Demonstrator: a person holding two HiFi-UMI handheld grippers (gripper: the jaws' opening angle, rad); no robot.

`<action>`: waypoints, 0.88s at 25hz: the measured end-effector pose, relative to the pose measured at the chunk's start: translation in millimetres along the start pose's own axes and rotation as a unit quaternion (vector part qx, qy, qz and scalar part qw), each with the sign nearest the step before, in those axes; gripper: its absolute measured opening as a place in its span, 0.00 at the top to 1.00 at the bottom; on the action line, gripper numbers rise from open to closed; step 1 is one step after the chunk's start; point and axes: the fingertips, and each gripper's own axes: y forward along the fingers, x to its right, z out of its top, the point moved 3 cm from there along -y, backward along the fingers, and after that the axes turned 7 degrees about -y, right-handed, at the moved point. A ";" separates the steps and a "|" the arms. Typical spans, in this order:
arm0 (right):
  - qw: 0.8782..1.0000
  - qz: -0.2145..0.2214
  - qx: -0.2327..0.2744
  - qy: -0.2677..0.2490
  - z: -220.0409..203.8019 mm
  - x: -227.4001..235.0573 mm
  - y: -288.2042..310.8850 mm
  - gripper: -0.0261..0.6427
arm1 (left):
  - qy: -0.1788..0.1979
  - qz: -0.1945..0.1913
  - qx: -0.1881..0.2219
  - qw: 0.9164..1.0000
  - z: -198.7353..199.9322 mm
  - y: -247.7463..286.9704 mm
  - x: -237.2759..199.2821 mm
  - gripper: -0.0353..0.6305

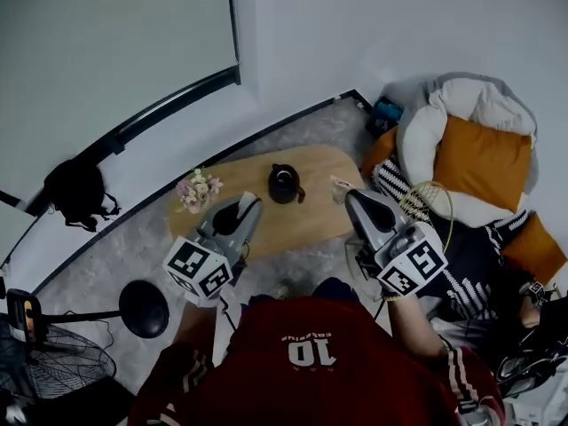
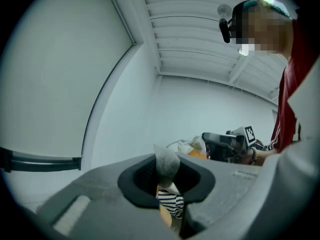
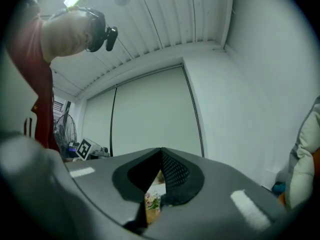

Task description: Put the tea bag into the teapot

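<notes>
Left gripper (image 1: pixel 246 204) pinches tea bag (image 2: pixel 167 163); right gripper (image 3: pixel 161 151) pressed together, empty.
Both hover short of teapot (image 1: pixel 285 185); grip presumably secures bag for transfer into it.

Teapot (image 1: pixel 285 184) on table (image 1: pixel 306 222), flowers (image 1: pixel 197 190) left of it

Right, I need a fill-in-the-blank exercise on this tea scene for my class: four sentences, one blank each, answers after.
1. The teapot on the table is ___ in colour.
2. In the head view, the flowers stand to the teapot's ___.
3. The left gripper is shut on the ___.
4. The jaws of the right gripper are ___, with nothing between them.
Missing words: black; left; tea bag; shut.
</notes>
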 end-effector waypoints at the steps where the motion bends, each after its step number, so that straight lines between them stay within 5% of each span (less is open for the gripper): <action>1: 1.000 -0.001 -0.003 0.000 0.0 0.6 0.2 0.96 | -0.003 -0.001 0.000 1.000 -0.9 0.7 -0.8 0.88; 14: 1.000 -0.010 -0.010 0.005 -17.4 14.6 -3.6 0.96 | -0.001 -0.002 -0.016 1.000 -21.0 15.0 -7.3 0.88; 22: 1.000 -0.009 -0.012 0.015 -36.6 26.7 2.4 0.96 | 0.045 0.011 -0.045 0.998 -39.6 37.4 -21.3 0.88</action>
